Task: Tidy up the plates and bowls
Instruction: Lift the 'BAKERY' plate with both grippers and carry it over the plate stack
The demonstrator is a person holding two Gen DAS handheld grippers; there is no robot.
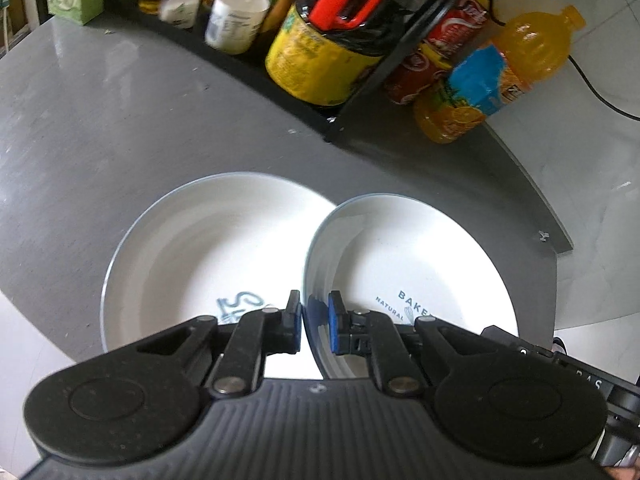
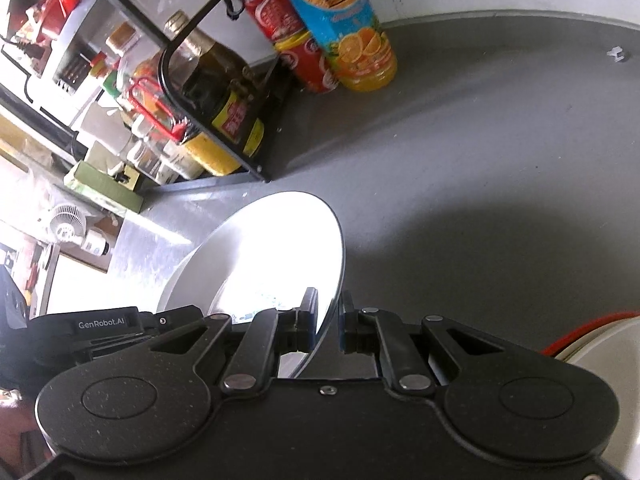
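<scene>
Two glossy white bowls with thin blue-grey rims sit on the matte grey counter (image 1: 120, 112). The left bowl (image 1: 208, 248) lies flat; the right bowl (image 1: 404, 264) (printed "BAKE… NATURAL") overlaps its edge. The left gripper (image 1: 315, 326) pinches the right bowl's near wall between blue pads, angled down over both. In the right wrist view, the right gripper (image 2: 329, 322) brackets that tilted bowl's thin rim, though whether both pads touch it I cannot tell. Behind stand a black wire rack (image 1: 404, 52) with a yellow-labelled dark bottle (image 1: 320, 56), red cans (image 1: 436, 52) and an orange juice bottle (image 1: 496, 76).
</scene>
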